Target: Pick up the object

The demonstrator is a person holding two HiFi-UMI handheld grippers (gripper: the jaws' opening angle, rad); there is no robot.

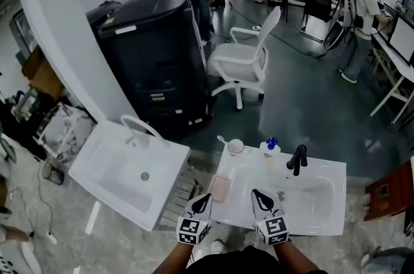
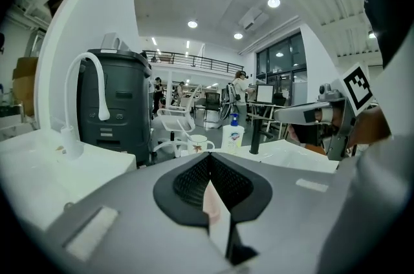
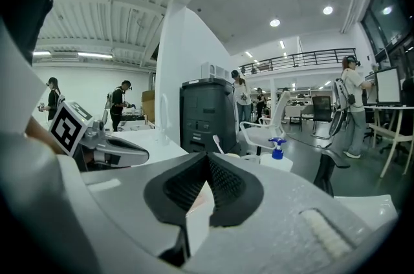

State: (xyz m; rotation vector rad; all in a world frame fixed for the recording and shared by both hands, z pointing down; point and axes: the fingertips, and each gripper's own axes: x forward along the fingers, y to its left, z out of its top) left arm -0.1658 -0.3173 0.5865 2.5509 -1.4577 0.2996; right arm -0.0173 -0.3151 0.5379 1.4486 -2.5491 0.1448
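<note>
A white sink (image 1: 323,214) lies just ahead of both grippers. On its left rim rests a flat pink block (image 1: 219,187). Along the back rim stand a white cup with a toothbrush (image 1: 235,147), a blue-pump soap bottle (image 1: 271,147) and a black tap (image 1: 297,158). My left gripper (image 1: 202,203) hovers at the sink's front left corner, close to the pink block, jaws shut and empty. My right gripper (image 1: 262,200) hangs over the basin's front edge, jaws together with nothing in them. The left gripper view shows the cup (image 2: 198,145), bottle (image 2: 233,135) and tap (image 2: 257,134) ahead.
A second white sink (image 1: 126,169) with a curved white tap stands to the left. Behind are a tall black machine (image 1: 155,53) and a white swivel chair (image 1: 249,59). A reddish wooden stool (image 1: 391,192) is at the right. Several people stand far back.
</note>
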